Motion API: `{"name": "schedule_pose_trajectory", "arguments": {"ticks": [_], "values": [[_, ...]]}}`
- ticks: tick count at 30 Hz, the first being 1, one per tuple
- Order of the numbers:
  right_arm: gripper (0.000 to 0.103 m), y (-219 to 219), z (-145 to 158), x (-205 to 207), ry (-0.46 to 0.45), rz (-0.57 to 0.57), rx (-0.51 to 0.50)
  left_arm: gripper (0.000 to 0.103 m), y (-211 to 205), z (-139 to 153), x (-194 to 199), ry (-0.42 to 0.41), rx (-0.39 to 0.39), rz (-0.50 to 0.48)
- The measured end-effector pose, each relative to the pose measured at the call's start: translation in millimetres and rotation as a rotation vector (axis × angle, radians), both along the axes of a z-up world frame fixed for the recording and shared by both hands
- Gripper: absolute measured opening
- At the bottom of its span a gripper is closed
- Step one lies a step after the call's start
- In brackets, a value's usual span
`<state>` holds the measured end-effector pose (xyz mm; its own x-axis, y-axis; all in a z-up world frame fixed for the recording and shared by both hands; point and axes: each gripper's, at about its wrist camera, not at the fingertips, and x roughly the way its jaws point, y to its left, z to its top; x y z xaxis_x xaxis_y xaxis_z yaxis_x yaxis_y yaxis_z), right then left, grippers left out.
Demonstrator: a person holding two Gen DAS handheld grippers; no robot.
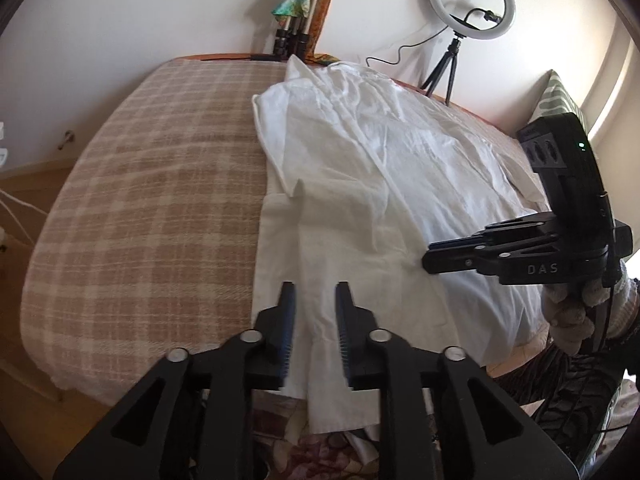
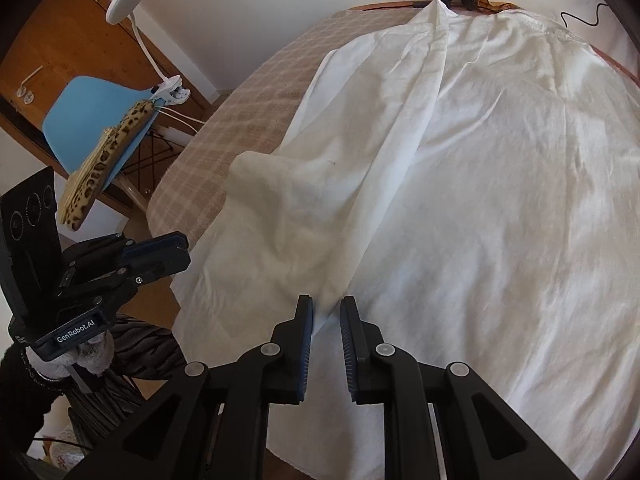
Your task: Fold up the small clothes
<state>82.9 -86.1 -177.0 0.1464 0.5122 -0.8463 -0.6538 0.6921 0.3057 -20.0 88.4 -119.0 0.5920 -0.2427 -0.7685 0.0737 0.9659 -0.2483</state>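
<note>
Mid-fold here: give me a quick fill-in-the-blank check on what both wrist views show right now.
1. The garment spread out for folding is coloured ____.
2. It lies on a ____-patterned cloth in beige and cream.
3. The ring light by the wall stands on a small black ____.
4. The leopard-print item rests on a chair coloured ____.

Missing words: white; checked; tripod; blue

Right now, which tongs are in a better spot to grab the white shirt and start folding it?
Probably the right tongs: a raised ridge of the white shirt sits between their tips, ready to pinch. The left tongs hover over flat cloth near the shirt's edge, open, with no fold to grab.
</note>
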Motion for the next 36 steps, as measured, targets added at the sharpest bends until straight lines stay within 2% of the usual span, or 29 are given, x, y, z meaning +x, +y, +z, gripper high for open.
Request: {"name": "schedule_pose_trajectory", "arguments": {"ticks": [1,2,3,4,8,9,11,12,13,14,17,22,28,32,34,36], "values": [[0.018,-1,4,-2,-0.028,-0.001,-0.005,0.043,5,0,-1,-0.007,-0.006,0.018],[0.024,-7,10,-3,-0.06,-0.004,-0.012,0.045,9,-1,-1,-0.009,-0.01,0.032],[0.034,-7,16,-3,-0.083,-0.007,-0.005,0.045,12,-4,0,0.003,-0.008,0.043],[0.038,-10,22,-3,-0.1,-0.015,0.008,0.045,14,-6,1,0.015,-0.012,0.048],[0.039,-22,49,4,-0.143,-0.051,0.072,0.045,21,-20,7,0.061,-0.071,0.053],[0.043,-25,57,6,-0.152,-0.061,0.088,0.045,21,-23,7,0.065,-0.091,0.05],[0.05,-28,76,14,-0.161,-0.06,0.118,0.041,22,-28,7,0.076,-0.137,0.038],[0.059,-26,85,19,-0.175,-0.063,0.127,0.04,22,-30,6,0.076,-0.153,0.035],[0.063,-22,95,24,-0.193,-0.077,0.127,0.031,21,-30,6,0.066,-0.161,0.031],[0.067,-19,103,30,-0.2,-0.087,0.132,0.016,22,-31,6,0.074,-0.184,0.018],[0.068,6,114,55,-0.161,-0.089,0.161,0.006,22,-30,5,0.065,-0.246,0.013],[0.068,70,107,101,-0.095,-0.082,0.119,0.005,11,-16,0,0.01,-0.247,-0.032],[0.067,147,66,144,-0.049,-0.099,-0.016,0.004,4,-10,-1,-0.015,-0.272,-0.076],[0.066,174,39,164,-0.039,-0.119,-0.131,0.004,3,-11,0,-0.011,-0.288,-0.086],[0.063,181,28,167,-0.057,-0.111,-0.201,0.003,2,-12,0,-0.008,-0.291,-0.09],[0.051,186,21,169,-0.079,-0.098,-0.256,0.003,-1,-10,-1,-0.009,-0.297,-0.099]]}}
